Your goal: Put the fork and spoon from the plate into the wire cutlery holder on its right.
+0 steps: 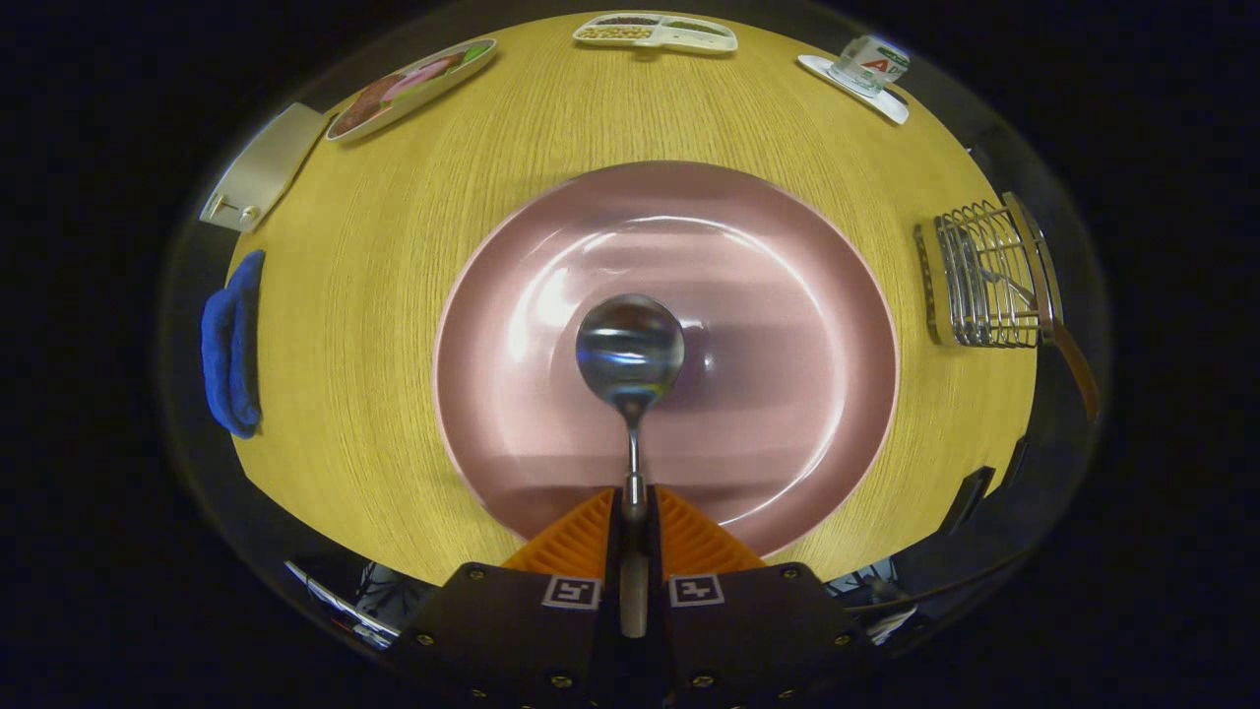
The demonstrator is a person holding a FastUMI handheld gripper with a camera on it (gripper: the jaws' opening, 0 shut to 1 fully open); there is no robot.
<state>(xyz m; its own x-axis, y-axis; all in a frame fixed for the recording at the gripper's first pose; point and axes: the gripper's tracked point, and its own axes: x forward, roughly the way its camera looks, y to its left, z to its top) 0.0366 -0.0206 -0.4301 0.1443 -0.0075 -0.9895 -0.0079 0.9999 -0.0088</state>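
A metal spoon (631, 354) is held above the pink plate (787, 295), bowl pointing away from me and its handle running back between my fingers. My gripper (633, 507) is shut on the spoon's handle, both pads pressing it from either side. The plate lies just ahead of and below the fingers on the wooden table (374, 295). To the plate's right stands the wire cutlery holder (984, 281) with a wooden frame; a fork (1004, 286) rests inside it.
A blue cloth (231, 345) lies left of the plate. Beyond the plate are a pale flat board (264, 167), an oval dish with food (411, 87), a divided tray (655, 32) and a cup on a white coaster (866, 67).
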